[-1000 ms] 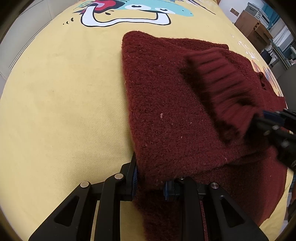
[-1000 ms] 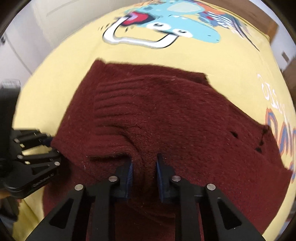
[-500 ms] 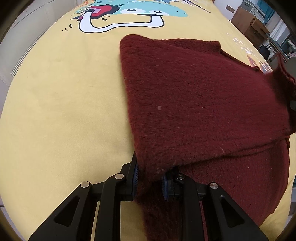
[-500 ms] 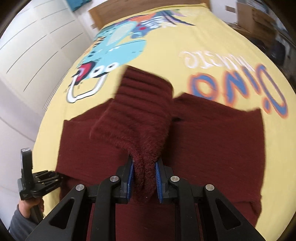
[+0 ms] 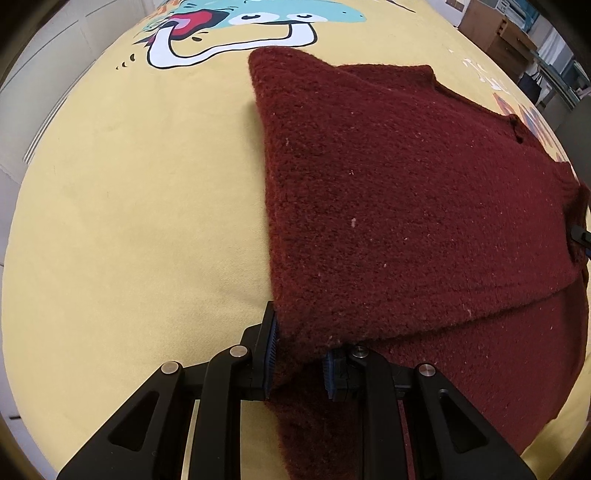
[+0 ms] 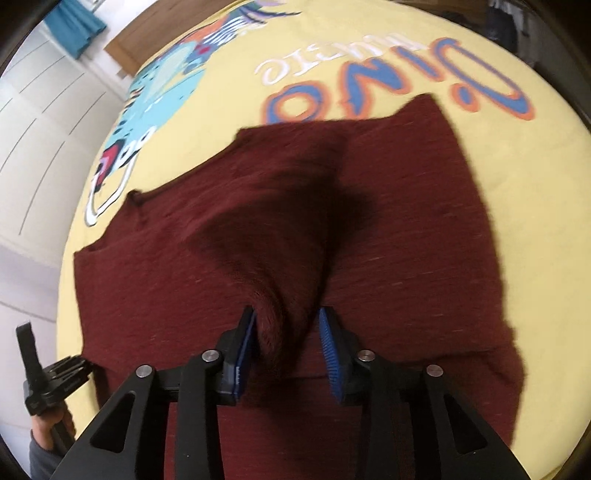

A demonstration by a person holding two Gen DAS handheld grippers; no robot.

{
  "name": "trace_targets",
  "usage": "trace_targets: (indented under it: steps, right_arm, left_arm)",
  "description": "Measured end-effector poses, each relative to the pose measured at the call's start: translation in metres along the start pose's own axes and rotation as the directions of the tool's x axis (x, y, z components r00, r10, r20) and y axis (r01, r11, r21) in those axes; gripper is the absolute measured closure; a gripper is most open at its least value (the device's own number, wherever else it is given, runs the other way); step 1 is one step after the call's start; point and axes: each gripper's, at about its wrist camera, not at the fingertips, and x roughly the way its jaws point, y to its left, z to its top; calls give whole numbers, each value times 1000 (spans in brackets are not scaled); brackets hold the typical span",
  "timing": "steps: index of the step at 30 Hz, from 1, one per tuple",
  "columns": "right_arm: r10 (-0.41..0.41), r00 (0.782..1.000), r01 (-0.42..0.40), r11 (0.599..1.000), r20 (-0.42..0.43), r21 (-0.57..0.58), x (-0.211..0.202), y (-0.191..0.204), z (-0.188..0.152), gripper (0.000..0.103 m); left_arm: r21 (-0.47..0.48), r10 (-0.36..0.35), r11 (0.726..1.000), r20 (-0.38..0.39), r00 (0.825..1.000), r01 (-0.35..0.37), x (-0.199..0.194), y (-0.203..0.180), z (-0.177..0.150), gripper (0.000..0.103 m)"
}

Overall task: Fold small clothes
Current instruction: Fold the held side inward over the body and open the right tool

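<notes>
Left wrist view looks down on a dark red sweater (image 5: 388,192) spread on a yellow sheet (image 5: 129,221) printed with a cartoon dinosaur (image 5: 258,22). The left gripper (image 5: 301,354) has its jaws clenched on the near folded edge of the sweater, wool bunched between the blue pads (image 5: 269,343). One flap lies folded across the body, its straight edge running up toward the dinosaur's mouth. At the far right edge of this view a bit of black hardware shows against the wool. From the right wrist view, the right gripper (image 6: 288,347) hangs over the sweater's middle with its jaws opening; a raised tuft of wool stands between them, touching the left pad (image 6: 245,350) and clear of the right one. The picture is blurred. Beyond the sweater the sheet reads "Dino" (image 6: 399,85). Low at the left, a hand (image 6: 51,432) grips the other gripper's handle.
</notes>
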Motion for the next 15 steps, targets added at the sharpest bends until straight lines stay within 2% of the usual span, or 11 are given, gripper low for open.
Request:
trace_targets:
  steps: [5, 11, 13, 14, 15]
  right_arm:
    - [-103, 995, 103, 995, -10, 14, -13, -26, -2, 56]
    - [-135, 991, 135, 991, -25, 10, -28, -47, -9, 45]
    - [-158, 987, 157, 987, -19, -16, -33, -45, -9, 38]
    - [-191, 981, 190, 981, -15, -37, -35, -41, -8, 26]
    - [-226, 974, 225, 972, -7, -63, -38, -38, -8, 21]
  left_arm:
    - [-15, -5, 1000, 2, 1000, 5, 0, 6, 1, 85]
    - [-23, -15, 1000, 4, 1000, 15, -3, 9, 0, 84]
    - [-45, -26, 999, -14, 1000, 25, -6, 12, 2, 78]
    - [-61, -24, 998, -21, 999, 22, -10, 15, 2, 72]
    - [-66, -14, 998, -20, 1000, 13, -14, 20, 2, 67]
